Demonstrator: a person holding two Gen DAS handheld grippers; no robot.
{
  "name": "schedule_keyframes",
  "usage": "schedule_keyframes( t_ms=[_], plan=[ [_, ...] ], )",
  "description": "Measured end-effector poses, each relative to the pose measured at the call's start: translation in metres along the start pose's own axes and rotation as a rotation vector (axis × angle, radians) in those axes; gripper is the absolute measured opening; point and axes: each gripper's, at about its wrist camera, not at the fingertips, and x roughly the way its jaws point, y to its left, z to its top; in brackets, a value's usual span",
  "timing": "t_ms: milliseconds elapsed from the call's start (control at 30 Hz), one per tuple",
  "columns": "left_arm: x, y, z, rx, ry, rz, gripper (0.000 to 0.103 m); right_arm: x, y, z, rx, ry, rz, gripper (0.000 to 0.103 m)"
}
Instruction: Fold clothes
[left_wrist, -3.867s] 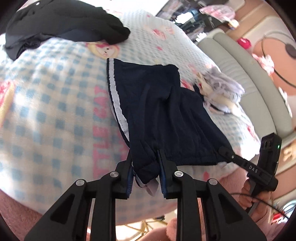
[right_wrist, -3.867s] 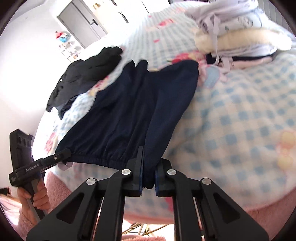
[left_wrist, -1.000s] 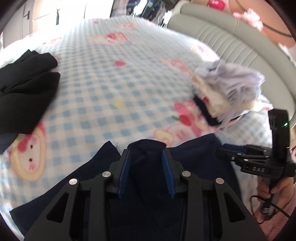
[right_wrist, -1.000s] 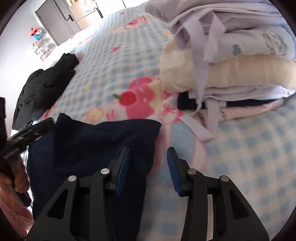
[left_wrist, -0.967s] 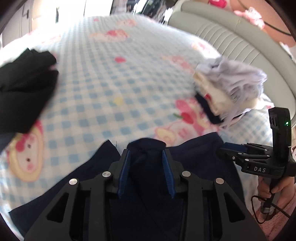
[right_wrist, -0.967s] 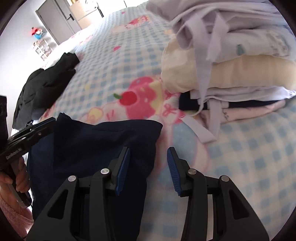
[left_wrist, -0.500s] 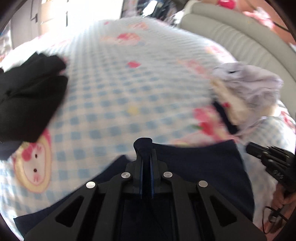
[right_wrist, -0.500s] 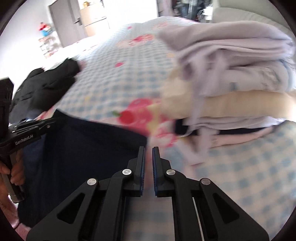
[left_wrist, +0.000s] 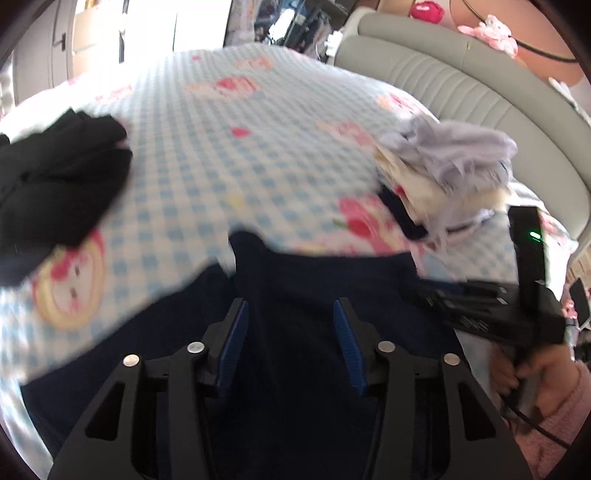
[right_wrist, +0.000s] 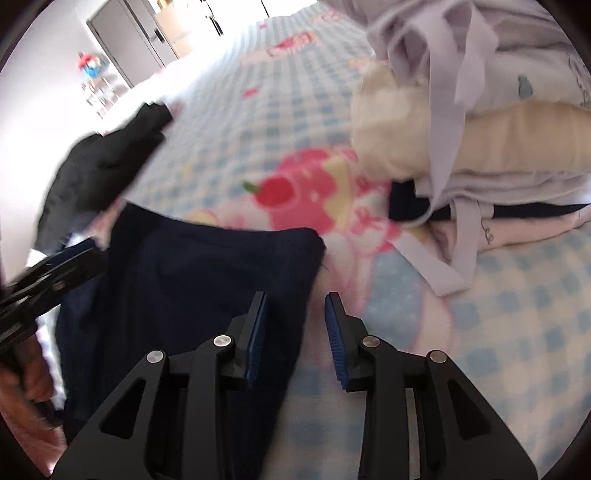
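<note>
Shorts (left_wrist: 314, 280) left of clothes stack (left_wrist: 447, 173)

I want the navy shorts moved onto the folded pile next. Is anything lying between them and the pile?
Nothing visible does. Between the navy shorts and the folded pile only bare checked blanket shows, plus the pile's own pale strap trailing there.

You were working over a bed (left_wrist: 207, 122) spread with a blue-and-white checked blanket (right_wrist: 517, 295) printed with pink cartoon figures. Directly on it lay the navy garment (left_wrist: 314, 280), spread flat at the near edge. A crumpled black garment (left_wrist: 55, 184) sat well apart on the left side, and a stack of folded clothes (right_wrist: 498, 140), lavender and cream on top, rested on the right, near the navy garment's corner.
</note>
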Motion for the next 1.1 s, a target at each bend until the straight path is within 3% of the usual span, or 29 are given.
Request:
schedule_keyframes(
  t_ms=[100,233,333,400,467,667,867,933,1100],
  plan=[
    [-0.005,-0.002,-0.028,-0.022,0.035,-0.006,0.048,-0.003,-0.003,-0.007,-0.006,-0.015,-0.093,0.023],
    [-0.035,0.004,-0.059,-0.107,0.007,-0.006,0.048,-0.037,-0.004,-0.015,0.008,-0.046,-0.11,0.026],
    [-0.062,0.012,-0.081,-0.201,-0.025,-0.032,0.048,-0.073,0.0,-0.032,0.035,-0.058,0.057,0.026],
    [-0.075,0.011,-0.096,-0.196,-0.029,-0.009,0.048,-0.09,0.009,-0.051,0.036,-0.048,0.168,0.026],
    [-0.08,0.009,-0.107,-0.18,-0.016,0.01,0.048,-0.098,0.022,-0.075,0.02,-0.032,0.198,0.026],
    [-0.1,0.026,-0.14,-0.253,-0.002,0.052,0.048,-0.086,0.039,-0.134,0.024,0.056,0.167,0.026],
    [-0.107,0.052,-0.171,-0.28,0.071,0.203,0.048,-0.088,0.035,-0.152,0.006,0.088,0.062,0.026],
    [-0.12,0.058,-0.176,-0.322,0.043,0.181,0.048,-0.096,0.035,-0.152,-0.002,0.077,0.055,0.026],
    [-0.137,0.046,-0.184,-0.305,-0.033,0.038,0.049,-0.119,0.041,-0.148,-0.034,-0.013,0.111,0.03]
  ],
)
